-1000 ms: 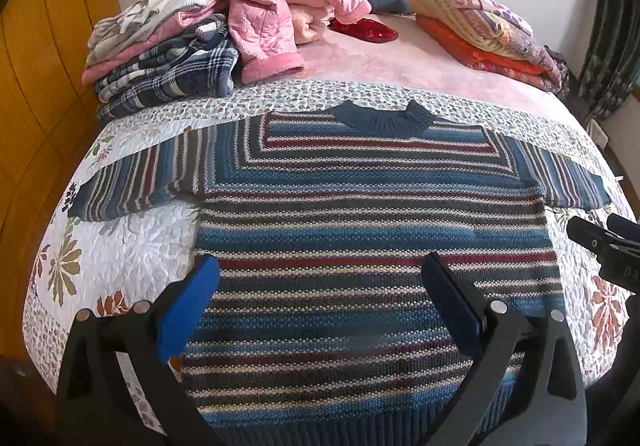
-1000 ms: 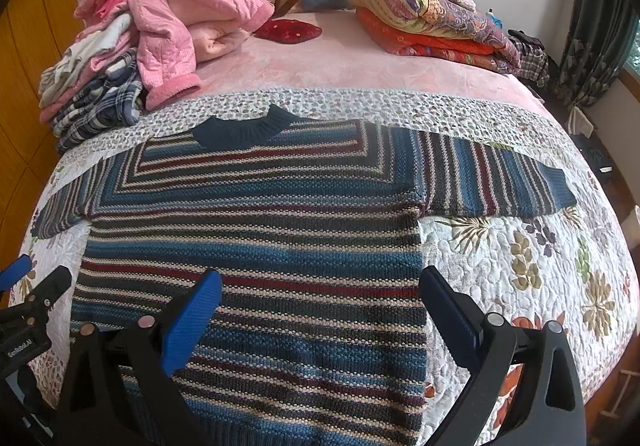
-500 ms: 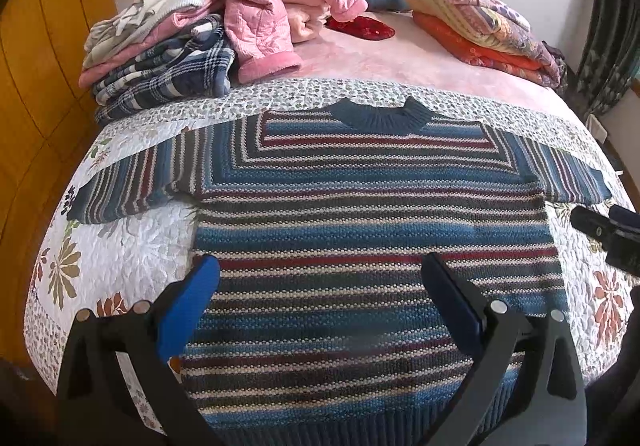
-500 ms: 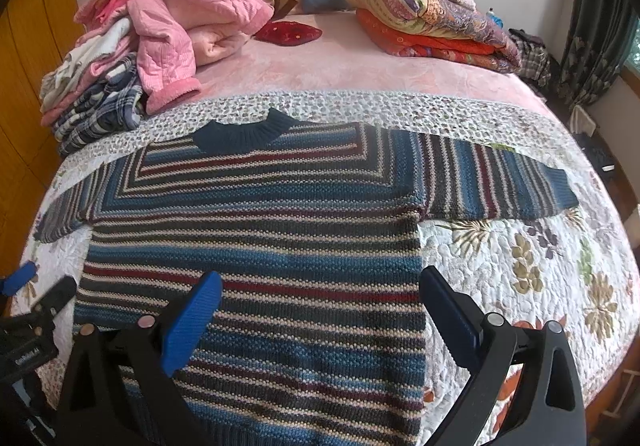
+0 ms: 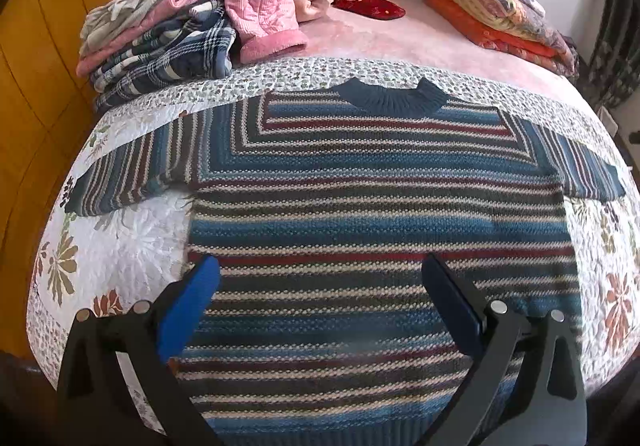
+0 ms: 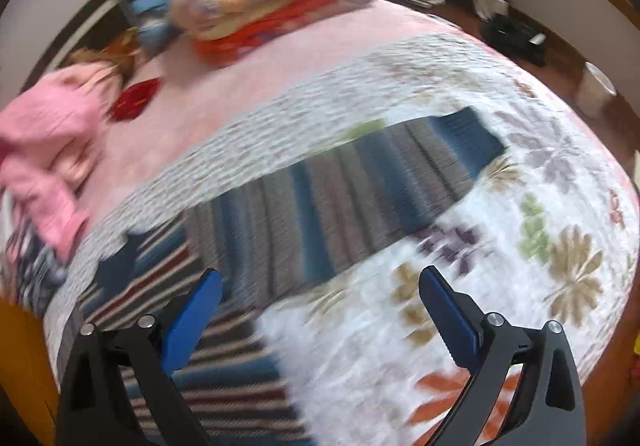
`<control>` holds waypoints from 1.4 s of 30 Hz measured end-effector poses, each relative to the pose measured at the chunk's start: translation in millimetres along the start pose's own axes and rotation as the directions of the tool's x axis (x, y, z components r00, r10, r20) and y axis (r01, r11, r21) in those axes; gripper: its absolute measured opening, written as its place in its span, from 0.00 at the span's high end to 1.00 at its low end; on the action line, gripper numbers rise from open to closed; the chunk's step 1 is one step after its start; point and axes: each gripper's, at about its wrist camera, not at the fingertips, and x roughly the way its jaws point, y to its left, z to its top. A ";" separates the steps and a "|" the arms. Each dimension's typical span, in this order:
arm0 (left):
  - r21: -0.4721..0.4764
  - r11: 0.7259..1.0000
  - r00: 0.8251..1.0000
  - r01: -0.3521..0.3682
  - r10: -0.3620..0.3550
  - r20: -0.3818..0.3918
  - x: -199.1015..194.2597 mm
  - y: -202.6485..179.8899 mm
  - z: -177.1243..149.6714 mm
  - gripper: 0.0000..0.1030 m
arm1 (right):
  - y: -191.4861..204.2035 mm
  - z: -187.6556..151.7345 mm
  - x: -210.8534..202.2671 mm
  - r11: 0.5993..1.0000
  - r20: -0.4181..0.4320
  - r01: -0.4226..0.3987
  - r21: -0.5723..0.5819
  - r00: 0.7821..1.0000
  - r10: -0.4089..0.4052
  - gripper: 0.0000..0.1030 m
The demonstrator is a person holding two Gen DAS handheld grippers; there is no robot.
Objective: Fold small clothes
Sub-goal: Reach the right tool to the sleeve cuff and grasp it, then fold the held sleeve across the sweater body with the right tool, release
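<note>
Left claw (image 5: 320, 278) spread wide, empty, poised over the lower half of the sweater (image 5: 376, 230). Right claw (image 6: 320, 286) equally wide, empty, above the sweater's right sleeve (image 6: 360, 193), view blurred. Sweater flat and face up on the floral quilt (image 5: 120, 246), sleeves out, collar farthest. Beyond the collar, pink blanket (image 5: 400, 37); left of it, heaped clothes (image 5: 192, 21); right, folded bedding (image 5: 492, 13).

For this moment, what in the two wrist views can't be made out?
- Striped sweater hem: left wrist view, cut off by the bottom edge and left tongs.
- Right sleeve knit detail: right wrist view, motion blur.
- Right tongs: absent from the left view.
</note>
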 end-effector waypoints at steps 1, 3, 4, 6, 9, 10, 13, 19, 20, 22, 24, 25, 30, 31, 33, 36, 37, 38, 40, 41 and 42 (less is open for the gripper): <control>0.004 1.000 1.000 0.002 -0.002 0.003 1.7 -6.5 4.1 0.03 | -10.7 7.3 6.5 1.000 -0.004 0.021 0.008 1.000 -0.021 0.04; 0.001 1.000 1.000 0.018 -0.018 0.006 6.4 -21.7 13.5 0.03 | -41.6 29.7 29.1 0.998 -0.029 0.060 0.027 0.998 -0.059 0.04; -0.001 1.000 1.000 0.030 -0.030 0.007 8.8 -28.9 17.0 0.03 | -54.0 36.9 39.0 0.997 -0.043 0.074 0.033 0.996 -0.073 0.04; -0.002 0.998 0.998 0.059 -0.059 0.006 15.9 -47.9 27.6 0.03 | -80.7 48.4 60.9 0.993 -0.063 0.112 0.048 0.992 -0.109 0.04; 0.003 0.995 0.995 0.100 -0.100 0.005 30.7 -87.7 46.5 0.03 | -108.2 60.8 87.1 0.989 -0.086 0.138 0.046 0.987 -0.134 0.04; 0.009 0.994 0.994 0.110 -0.110 0.007 35.4 -100.3 52.1 0.03 | -115.6 64.1 93.6 0.988 -0.093 0.147 0.045 0.985 -0.143 0.04; 0.023 0.990 0.991 0.136 -0.136 0.018 48.9 -135.6 66.6 0.03 | -135.7 72.2 115.6 0.986 -0.121 0.159 0.042 0.981 -0.153 0.04; 0.030 0.988 0.989 0.149 -0.149 -0.005 79.5 -197.0 89.8 0.03 | -159.6 83.2 148.7 0.991 -0.173 0.108 0.075 0.980 -0.094 0.07; 0.034 0.988 0.989 0.148 -0.148 -0.007 82.5 -203.6 91.6 0.03 | -161.2 84.3 152.4 0.992 -0.179 0.102 0.076 0.980 -0.087 0.10; 0.048 0.989 0.990 0.143 -0.143 -0.006 86.8 -215.6 94.0 0.03 | -164.1 86.1 160.2 0.994 -0.188 0.080 0.074 0.980 -0.065 0.18; 0.070 0.989 0.992 0.128 -0.129 0.002 90.5 -225.9 95.7 0.03 | -168.8 86.0 168.4 0.993 -0.208 0.063 0.096 0.977 -0.042 0.24; 0.075 0.989 0.992 0.124 -0.125 0.002 91.3 -227.4 95.9 0.03 | -173.2 85.3 172.3 0.992 -0.212 0.040 0.123 0.977 -0.013 0.24; 0.085 0.990 0.994 0.114 -0.113 -0.010 96.4 -231.1 93.3 0.03 | -180.8 86.5 170.9 0.989 -0.172 0.056 0.138 0.985 -0.031 0.52; 0.087 0.990 0.994 0.113 -0.112 -0.011 96.0 -230.2 92.6 0.03 | -181.7 86.8 169.4 0.990 -0.162 0.048 0.135 0.986 -0.026 0.61; 0.093 0.990 0.994 0.108 -0.108 -0.010 94.4 -226.9 90.3 0.03 | -187.2 86.1 166.4 0.983 -0.149 -0.056 0.177 0.985 0.083 0.86; 0.088 0.991 0.995 0.099 -0.098 -0.009 91.3 -215.4 87.8 0.03 | -187.4 86.5 158.3 0.984 -0.136 -0.055 0.172 0.988 0.079 0.86; 0.081 0.992 0.995 0.097 -0.096 -0.010 90.4 -210.5 87.4 0.03 | -185.5 85.9 154.7 0.985 -0.132 -0.052 0.162 0.988 0.074 0.86; 0.077 0.993 0.996 0.093 -0.093 -0.011 90.3 -206.4 87.1 0.03 | -182.5 85.7 150.1 0.986 -0.127 -0.054 0.156 0.989 0.075 0.86; 0.065 0.995 0.997 0.081 -0.080 -0.015 89.6 -195.4 87.6 0.03 | -174.3 87.5 142.7 0.985 -0.114 -0.074 0.153 0.989 0.093 0.86; 0.058 0.996 0.997 0.074 -0.073 -0.017 89.7 -189.5 88.5 0.03 | -166.5 86.0 138.5 0.984 -0.105 -0.092 0.152 0.989 0.108 0.86; 0.052 0.996 0.997 0.070 -0.069 -0.020 90.2 -185.0 89.2 0.03 | -162.3 84.2 133.3 0.983 -0.101 -0.106 0.152 0.987 0.122 0.86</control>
